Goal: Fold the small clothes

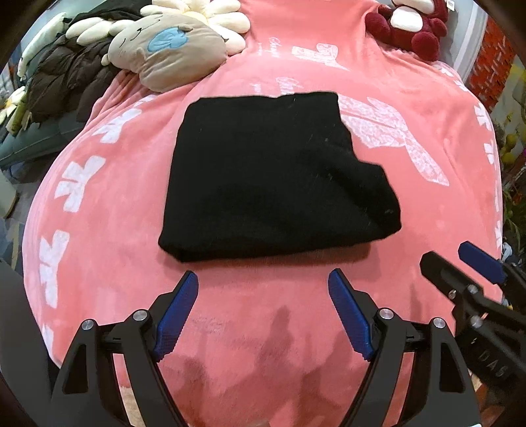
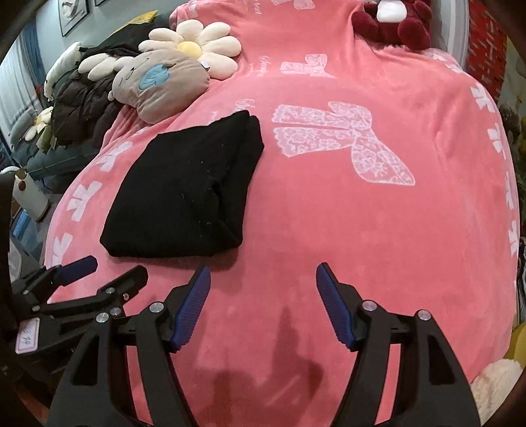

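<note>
Pink bow-print blanket (image 1: 263, 312) over bed, folded black garment (image 1: 263, 177) lying flat, left gripper (image 1: 263, 315) and right gripper (image 2: 263, 305) fingers spread apart, empty, short of garment

Black garment (image 1: 263, 170), folded flat, on pink blanket (image 1: 296, 312)

A pink fleece blanket (image 2: 328, 230) printed with white bows covers the bed. At its far left edge lies a beige plush pillow with a sleeping face and a blue patch (image 2: 157, 83), resting partly on a cream daisy-shaped cushion with a yellow centre (image 2: 197, 46). Left of these is a heap of dark brown padded clothing (image 1: 62, 82), possibly a puffer jacket. At the far right end sits a dark red plush toy with white patches (image 1: 411, 26). A red brick-patterned wall (image 1: 490, 65) shows beyond it. Framed pictures (image 2: 74, 13) hang on the grey wall at the upper left.
</note>
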Demonstrator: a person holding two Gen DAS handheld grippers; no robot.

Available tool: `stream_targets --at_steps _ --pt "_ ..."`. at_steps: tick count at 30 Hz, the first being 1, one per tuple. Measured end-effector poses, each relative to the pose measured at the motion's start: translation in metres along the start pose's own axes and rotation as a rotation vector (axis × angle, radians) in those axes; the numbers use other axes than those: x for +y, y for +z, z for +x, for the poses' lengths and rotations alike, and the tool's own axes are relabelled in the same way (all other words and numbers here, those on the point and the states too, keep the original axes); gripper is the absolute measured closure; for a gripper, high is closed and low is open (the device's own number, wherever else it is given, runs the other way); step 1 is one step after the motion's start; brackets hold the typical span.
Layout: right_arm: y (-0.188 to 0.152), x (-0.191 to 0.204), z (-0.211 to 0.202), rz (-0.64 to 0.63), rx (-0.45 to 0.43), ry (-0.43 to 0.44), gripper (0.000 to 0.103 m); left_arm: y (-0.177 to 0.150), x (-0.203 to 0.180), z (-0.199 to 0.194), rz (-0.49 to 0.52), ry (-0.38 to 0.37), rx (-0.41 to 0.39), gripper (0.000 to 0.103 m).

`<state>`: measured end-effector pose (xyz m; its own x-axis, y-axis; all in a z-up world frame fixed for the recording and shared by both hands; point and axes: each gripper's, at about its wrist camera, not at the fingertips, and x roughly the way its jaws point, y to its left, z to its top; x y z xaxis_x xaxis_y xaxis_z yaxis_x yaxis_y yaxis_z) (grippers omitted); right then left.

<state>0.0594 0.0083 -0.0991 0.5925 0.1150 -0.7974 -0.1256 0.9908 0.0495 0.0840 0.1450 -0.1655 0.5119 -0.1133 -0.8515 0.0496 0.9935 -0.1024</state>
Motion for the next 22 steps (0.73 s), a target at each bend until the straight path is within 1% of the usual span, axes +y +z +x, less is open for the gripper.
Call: stream_targets --at_steps 3,5,7,10,14,16,17,22 --pt "-0.002 0.001 -0.001 -0.005 0.003 -0.004 0.037 -0.001 0.001 0.000 0.008 0.013 -0.001 0.024" --pt "-0.004 0.002 -0.001 -0.008 0.008 -0.009 0.033 -0.003 0.002 0.000 0.010 0.009 -0.001 0.022" --pt "-0.006 0.003 -0.002 -0.004 0.007 -0.008 0.033 -0.006 0.005 0.002 -0.002 -0.001 0.001 0.023" --pt "-0.009 0.002 -0.003 0.009 0.011 -0.007 0.033 -0.009 0.010 0.006 -0.026 0.015 0.001 0.023" --pt "-0.015 0.001 -0.004 0.007 0.021 -0.020 0.032 -0.010 0.011 0.007 -0.026 0.043 -0.004 0.023" --pt "-0.020 0.001 -0.005 0.007 0.019 -0.036 0.026 -0.011 0.012 0.008 -0.030 0.054 -0.002 0.024" --pt "-0.022 0.002 -0.005 0.006 0.019 -0.045 0.020 -0.012 0.013 0.009 -0.036 0.055 0.004 0.026" --pt "-0.029 0.003 -0.003 -0.009 0.022 -0.055 0.018 -0.014 0.014 0.010 -0.044 0.036 0.015 0.027"
